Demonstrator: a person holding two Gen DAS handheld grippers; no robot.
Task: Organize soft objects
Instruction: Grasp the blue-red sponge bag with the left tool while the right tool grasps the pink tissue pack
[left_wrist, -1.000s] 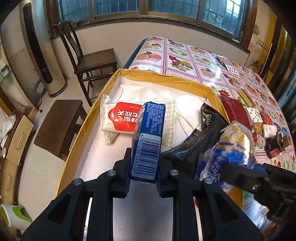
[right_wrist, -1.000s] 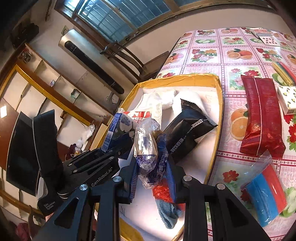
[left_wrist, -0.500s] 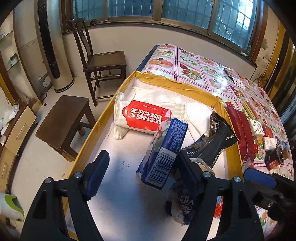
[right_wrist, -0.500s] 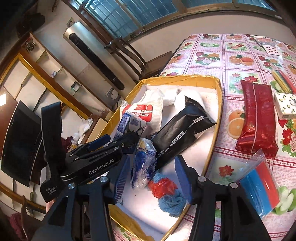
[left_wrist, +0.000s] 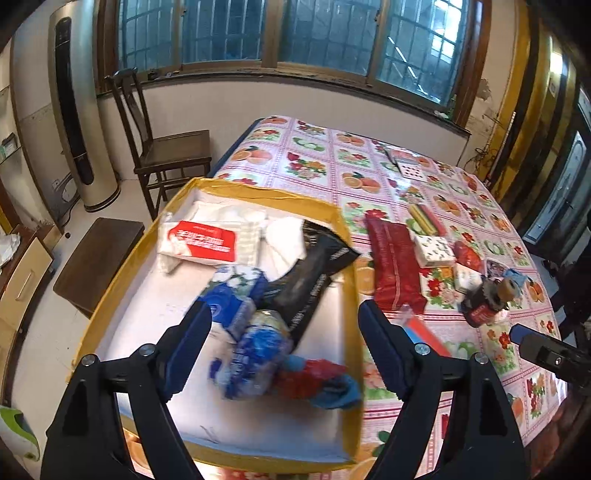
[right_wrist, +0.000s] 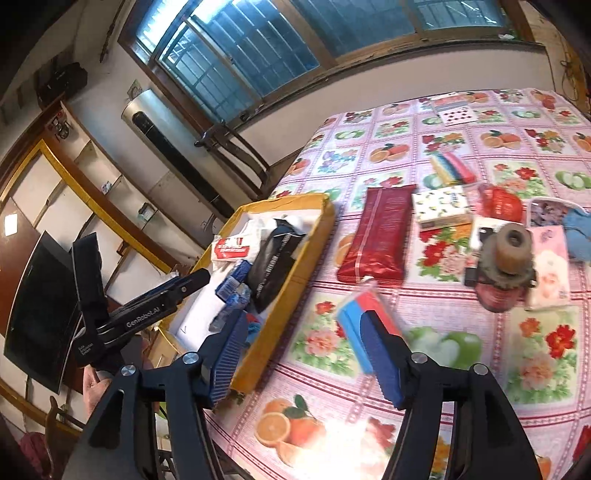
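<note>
The left gripper (left_wrist: 284, 345) hangs with its jaws spread wide and nothing between them, above the near half of the shallow yellow-rimmed cardboard tray (left_wrist: 114, 280) with a white floor that sits at the table's corner. Inside the tray, at about 11 o'clock from the gripper, lies the white wet-wipe pack with a red label (left_wrist: 205, 243); toward 12 o'clock the long black foil pouch (left_wrist: 314, 277) runs diagonally, its upper end near the tray's far right rim. Just ahead of the left finger lies the blue-and-white tissue packet (left_wrist: 236, 299), touching the crumpled blue-printed clear plastic bag (left_wrist: 258, 354), and at 5 o'clock from that bag a red and blue cloth bundle (left_wrist: 325, 380) rests close to the right rim. The right gripper (right_wrist: 306, 350) is likewise fully spread and empty, held over the fruit-and-flower patterned tablecloth (right_wrist: 517, 354) just outside the tray's right rim. Near its right finger, at roughly 12 o'clock, lies the blue and red sponge block in a clear wrapper (right_wrist: 356, 314). Beyond that, also near 12 o'clock, is the long dark red foil packet (right_wrist: 380, 236), and at 1 o'clock the small white patterned tissue box (right_wrist: 439, 208). A dark bottle with a brown cap (right_wrist: 506, 266) stands at 2 o'clock, among further small packets that are too blurred to identify.
</note>
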